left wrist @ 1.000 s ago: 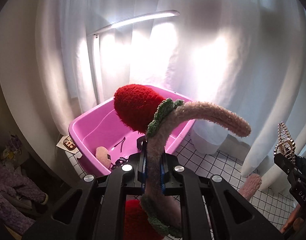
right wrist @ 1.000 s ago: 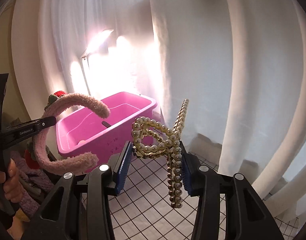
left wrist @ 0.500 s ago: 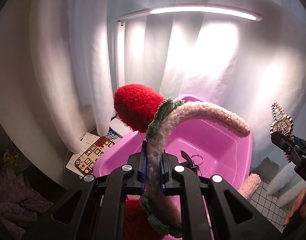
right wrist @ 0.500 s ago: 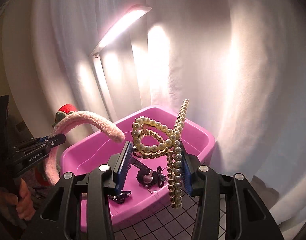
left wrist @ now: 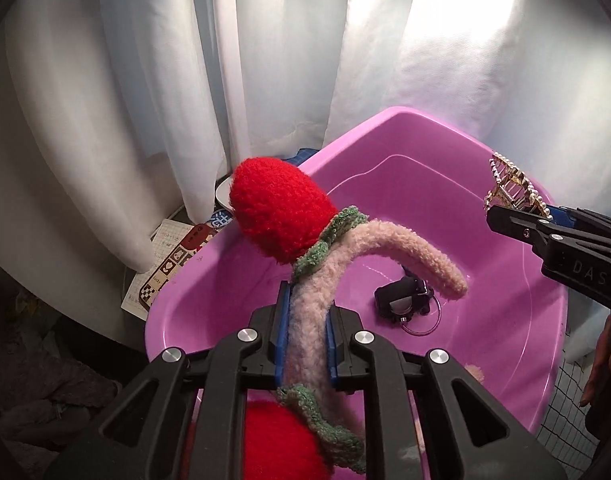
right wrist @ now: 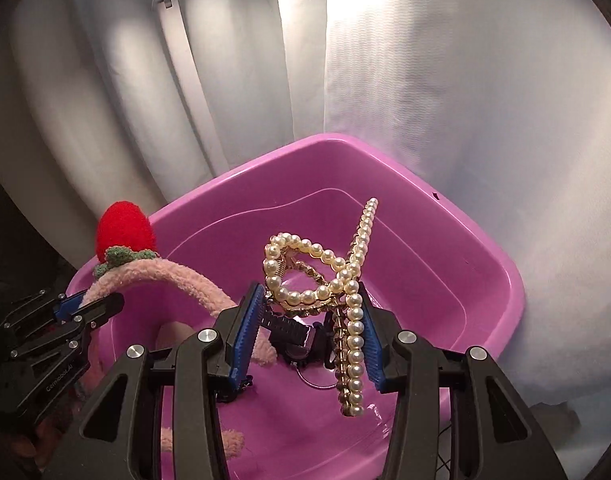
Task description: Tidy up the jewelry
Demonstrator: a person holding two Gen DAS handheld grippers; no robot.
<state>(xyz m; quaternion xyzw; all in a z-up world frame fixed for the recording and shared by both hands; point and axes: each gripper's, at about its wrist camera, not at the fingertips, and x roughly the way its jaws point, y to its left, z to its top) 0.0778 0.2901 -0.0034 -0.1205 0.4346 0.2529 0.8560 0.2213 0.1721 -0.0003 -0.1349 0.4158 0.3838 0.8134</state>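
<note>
Both grippers now hang over the pink tub point(left wrist: 405, 128), formerly farther off.

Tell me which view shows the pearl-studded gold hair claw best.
The right wrist view: the pearl-studded gold hair claw sits front and centre between the right tongs, its whole looped shape visible. The left wrist view shows only its gold top at the right edge.

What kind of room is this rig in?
Likely a home room, perhaps a bedroom corner, not a lab: white curtains hang right behind a pink plastic tub of accessories, on a grid-patterned cloth, with printed cards lying beside it.
</note>
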